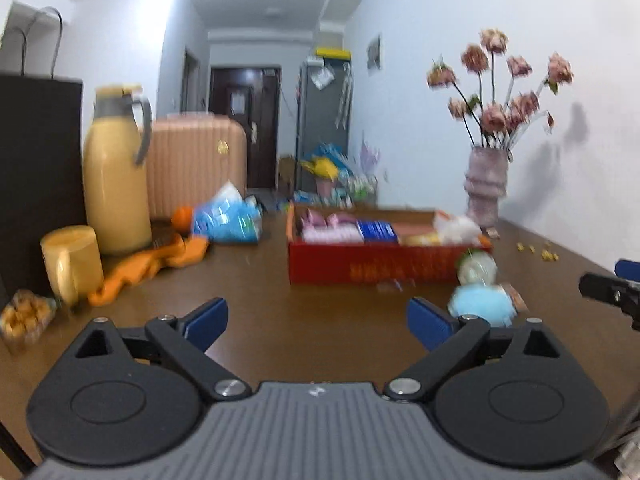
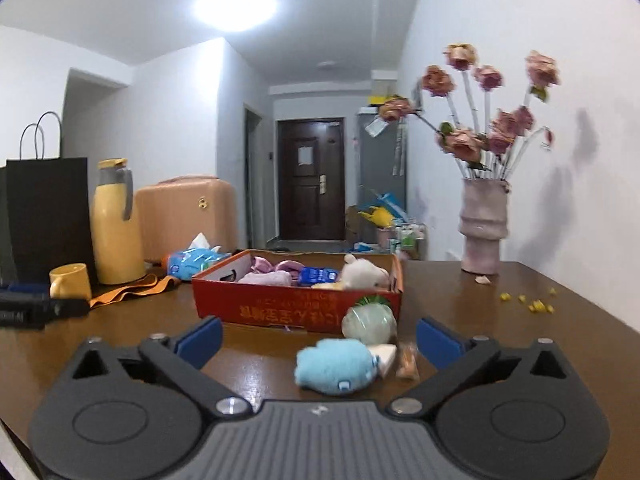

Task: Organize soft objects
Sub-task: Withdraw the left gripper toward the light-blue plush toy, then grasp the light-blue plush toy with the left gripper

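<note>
- A brown wooden table is carrying everything.
- A red cardboard box is sitting mid-table.
- A blue plush toy is lying just before it.
- A pink vase is standing far right.
- A yellow jug, yellow mug and orange cloth are resting left.

A home – hallway door, suitcase, flower vase, thermos; lived-in clutter

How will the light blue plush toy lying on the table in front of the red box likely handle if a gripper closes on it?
The light blue plush toy looks fuzzy and stuffed, so it would probably squash under the pads rather than resist. It seems light for its bulk. Lying rounded on the smooth table, it may slide when nudged.
</note>
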Demonstrator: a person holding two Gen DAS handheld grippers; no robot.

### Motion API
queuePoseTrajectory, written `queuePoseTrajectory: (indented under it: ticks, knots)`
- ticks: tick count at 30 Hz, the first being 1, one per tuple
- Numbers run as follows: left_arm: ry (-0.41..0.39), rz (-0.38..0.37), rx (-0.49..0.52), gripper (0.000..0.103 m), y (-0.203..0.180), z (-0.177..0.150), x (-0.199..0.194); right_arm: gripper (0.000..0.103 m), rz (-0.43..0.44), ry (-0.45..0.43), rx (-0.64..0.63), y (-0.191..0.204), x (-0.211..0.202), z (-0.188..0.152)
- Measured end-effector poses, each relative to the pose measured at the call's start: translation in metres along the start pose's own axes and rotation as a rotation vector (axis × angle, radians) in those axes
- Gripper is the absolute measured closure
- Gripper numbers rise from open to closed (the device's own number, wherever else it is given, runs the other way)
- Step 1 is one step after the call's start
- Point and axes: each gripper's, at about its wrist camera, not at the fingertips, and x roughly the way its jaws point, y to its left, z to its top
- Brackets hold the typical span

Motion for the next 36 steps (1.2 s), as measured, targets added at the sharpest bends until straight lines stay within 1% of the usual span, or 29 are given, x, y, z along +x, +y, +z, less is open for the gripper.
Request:
queuePoseTrajectory:
  ticks: [1,3,5,7,10,12,14,16,18,19,21,22,23,24,26,28,29,31,32,33,34,36]
  knots:
    - [0.013,-0.007,0.012,0.005,-0.002,-0.002,0.001,0.000,0.010,0.002,0.000,0.001,-0.004,-0.004]
    - [0.011,0.005,0.033,0.005,-0.006,-0.004,0.001,0.000,0.030,0.013,-0.017,0.002,-0.006,-0.004]
    - [0.003,0.005,0.041,0.004,-0.009,-0.003,0.002,0.000,0.025,-0.001,-0.026,0.001,-0.007,-0.004]
    - [0.011,-0.005,0.035,0.004,-0.011,-0.002,0.006,0.000,0.025,-0.002,-0.004,-0.003,-0.006,-0.004]
    - [0.025,-0.011,0.063,0.003,-0.018,-0.004,0.013,0.000,0.043,0.009,0.012,-0.008,-0.002,-0.008]
    - [0.033,-0.018,0.082,0.003,-0.024,-0.007,0.019,0.000,0.024,0.024,0.007,-0.011,0.003,-0.010]
    - [0.051,-0.036,0.081,0.003,-0.029,-0.007,0.028,0.000,0.002,0.049,0.022,-0.018,0.009,-0.013]
    - [0.075,-0.066,0.071,0.003,-0.035,-0.006,0.040,0.001,-0.003,0.075,0.084,-0.031,0.017,-0.015]
    - [0.100,-0.117,0.071,0.003,-0.045,-0.005,0.054,0.002,0.005,0.101,0.160,-0.046,0.026,-0.017]
    - [0.108,-0.156,0.084,0.004,-0.052,-0.004,0.062,0.003,0.011,0.122,0.207,-0.055,0.033,-0.018]
    - [0.118,-0.216,0.110,0.004,-0.067,-0.002,0.078,0.013,0.020,0.155,0.264,-0.066,0.047,-0.020]
    - [0.125,-0.247,0.124,0.008,-0.075,-0.001,0.089,0.017,0.023,0.170,0.282,-0.071,0.055,-0.021]
    - [0.140,-0.276,0.130,0.014,-0.081,0.002,0.100,0.025,0.030,0.189,0.297,-0.075,0.065,-0.022]
    - [0.162,-0.301,0.122,0.018,-0.086,0.003,0.112,0.031,0.033,0.210,0.313,-0.079,0.074,-0.024]
    - [0.236,-0.347,0.074,0.033,-0.094,0.007,0.139,0.036,0.043,0.248,0.349,-0.086,0.094,-0.025]
    - [0.294,-0.397,0.031,0.035,-0.098,0.008,0.161,0.041,0.056,0.278,0.379,-0.090,0.112,-0.026]
    - [0.314,-0.424,0.020,0.038,-0.101,0.008,0.171,0.044,0.065,0.297,0.394,-0.092,0.122,-0.026]
    - [0.325,-0.458,-0.001,0.044,-0.103,0.008,0.183,0.051,0.071,0.328,0.418,-0.094,0.141,-0.025]
    - [0.336,-0.475,-0.021,0.045,-0.102,0.008,0.190,0.055,0.079,0.336,0.428,-0.095,0.149,-0.024]
    - [0.349,-0.483,-0.043,0.046,-0.102,0.008,0.195,0.057,0.088,0.341,0.439,-0.096,0.155,-0.024]
    - [0.367,-0.490,-0.070,0.051,-0.101,0.009,0.201,0.058,0.095,0.343,0.453,-0.096,0.162,-0.024]
    - [0.405,-0.517,-0.118,0.055,-0.097,0.007,0.212,0.064,0.101,0.360,0.477,-0.095,0.174,-0.026]
